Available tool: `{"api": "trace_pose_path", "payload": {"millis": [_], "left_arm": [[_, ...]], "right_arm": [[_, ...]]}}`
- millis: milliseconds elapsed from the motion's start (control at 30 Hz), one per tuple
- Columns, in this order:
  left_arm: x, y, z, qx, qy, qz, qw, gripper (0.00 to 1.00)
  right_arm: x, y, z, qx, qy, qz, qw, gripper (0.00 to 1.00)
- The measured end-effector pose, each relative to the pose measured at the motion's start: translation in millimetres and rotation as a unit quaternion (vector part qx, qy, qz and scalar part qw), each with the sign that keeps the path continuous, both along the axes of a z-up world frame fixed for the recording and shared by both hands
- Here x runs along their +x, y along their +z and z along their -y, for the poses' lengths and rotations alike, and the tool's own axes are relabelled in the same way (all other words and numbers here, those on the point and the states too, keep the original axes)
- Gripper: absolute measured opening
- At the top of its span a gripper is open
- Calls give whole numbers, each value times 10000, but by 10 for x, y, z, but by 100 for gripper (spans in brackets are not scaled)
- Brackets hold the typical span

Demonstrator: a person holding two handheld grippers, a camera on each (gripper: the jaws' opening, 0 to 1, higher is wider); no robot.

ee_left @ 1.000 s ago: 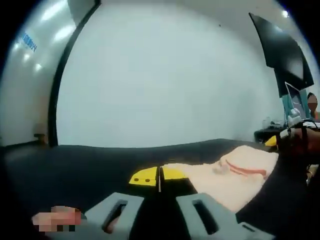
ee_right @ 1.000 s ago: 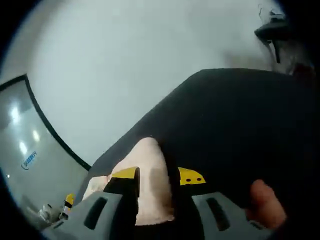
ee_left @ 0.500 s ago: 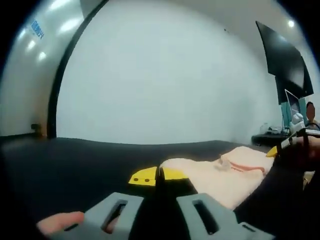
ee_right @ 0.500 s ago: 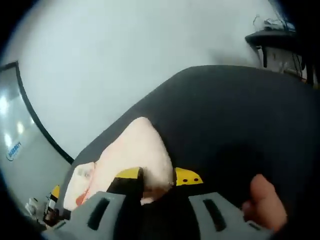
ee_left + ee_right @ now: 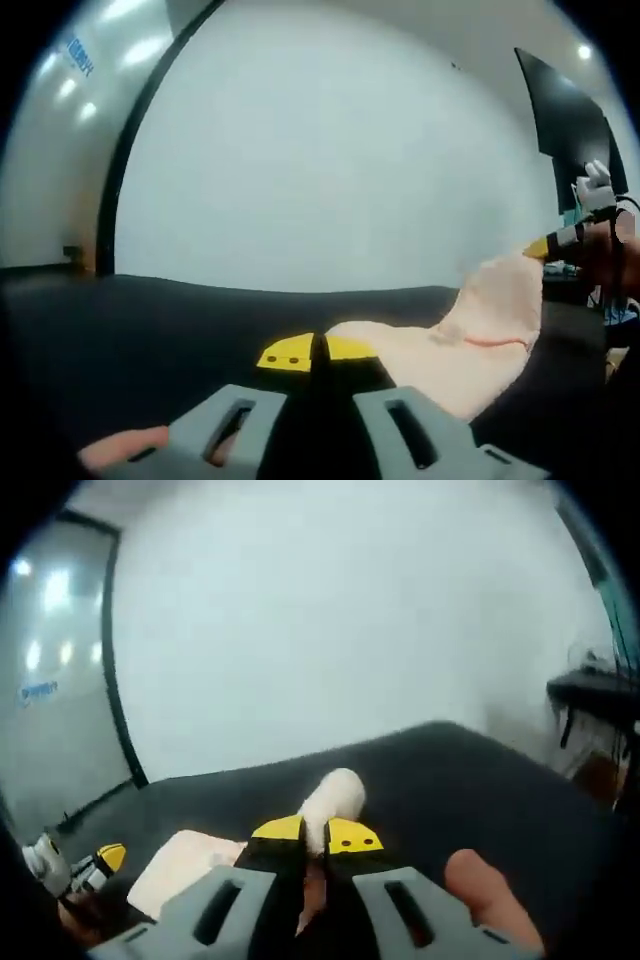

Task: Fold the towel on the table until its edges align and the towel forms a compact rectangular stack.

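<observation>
Left hand-held gripper (image 5: 319,352) has its yellow tips pressed together on the near edge of the peach towel (image 5: 470,335), which lies on the black table (image 5: 150,320) toward 3 o'clock. Right hand-held gripper (image 5: 315,835) pinches a raised fold of the towel (image 5: 332,795); the rest lies at 8 o'clock.

The left gripper view is being taken from low over the dark bench (image 5: 150,320), looking level across it toward a white wall (image 5: 320,170). The right gripper view is being aimed from close above the bench toward the same wall. The pale towel (image 5: 470,340) (image 5: 335,795) is being shared by both views.
</observation>
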State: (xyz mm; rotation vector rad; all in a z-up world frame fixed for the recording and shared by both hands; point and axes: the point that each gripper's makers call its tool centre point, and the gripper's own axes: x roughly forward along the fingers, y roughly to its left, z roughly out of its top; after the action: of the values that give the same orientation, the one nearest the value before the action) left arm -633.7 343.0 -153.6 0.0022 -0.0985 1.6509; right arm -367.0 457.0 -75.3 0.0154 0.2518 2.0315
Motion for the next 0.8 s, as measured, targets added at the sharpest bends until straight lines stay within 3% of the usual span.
{"api": "trace_pose_path", "payload": {"millis": [67,100,200,300,400,567,800], "left_arm": [[-31,-3,-5,2,19,19,10000,7],[-41,0,-6,13,28,36,10000,7],[-69,-16,-8,-6,97,76,9999,6],[-160,-18,4,6,252,173,9995,6],[-251,-16,33,64,400,324,9987,6],[-313,4,88,210,499,595,9968,6],[-266,-17,67,140,420,471,9979,6]], "right_arm": [[-235,103,101,313,169,172,9992,4],[-461,150,196,547,367,418,9970,4],[-988,157,485,1054,870,940,9861,4],[-1452,1,727,1486,1270,1497,9692,4],[-1820,-306,918,1432,1696,1871,9570,4],[-2101,-695,1103,1562,2003,2381,9374,4],[-2304,-859,1197,1763,2140,2661,9232,6]]}}
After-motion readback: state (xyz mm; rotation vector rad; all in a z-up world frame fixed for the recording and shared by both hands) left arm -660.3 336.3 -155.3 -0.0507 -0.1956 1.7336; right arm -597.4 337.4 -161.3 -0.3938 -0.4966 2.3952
